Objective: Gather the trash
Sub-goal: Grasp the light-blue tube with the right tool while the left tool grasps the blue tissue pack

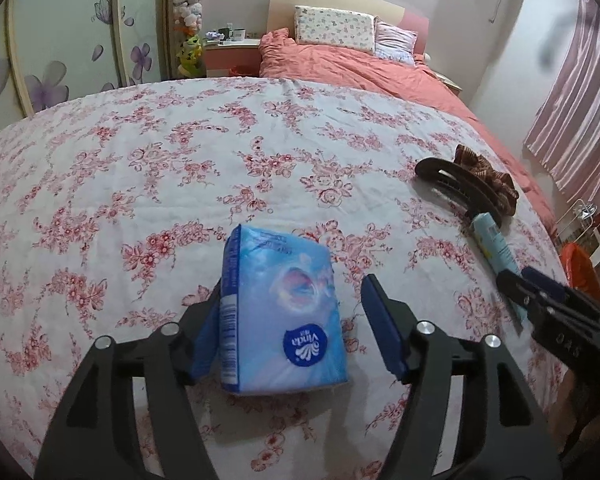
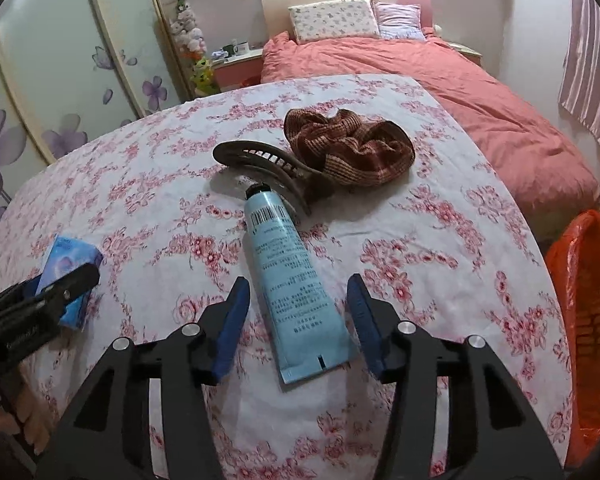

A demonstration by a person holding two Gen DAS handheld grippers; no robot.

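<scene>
Your left gripper [image 1: 292, 320] stands spread around the tissue pack [image 1: 284, 316], low centre in its view, right pad clear of it. Your right gripper [image 2: 296, 320] is spread about the tube [image 2: 292, 280], pads apart from it. An orange bag [image 2: 584, 320] sits at the right edge.

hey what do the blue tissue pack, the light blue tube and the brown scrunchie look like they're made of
Tissue pack: thin glossy plastic film, judging by its sheen and soft corners. Tube: probably flexible matte plastic, flat crimped end, black cap. Scrunchie: ribbed woven fabric, gathered in folds.
</scene>
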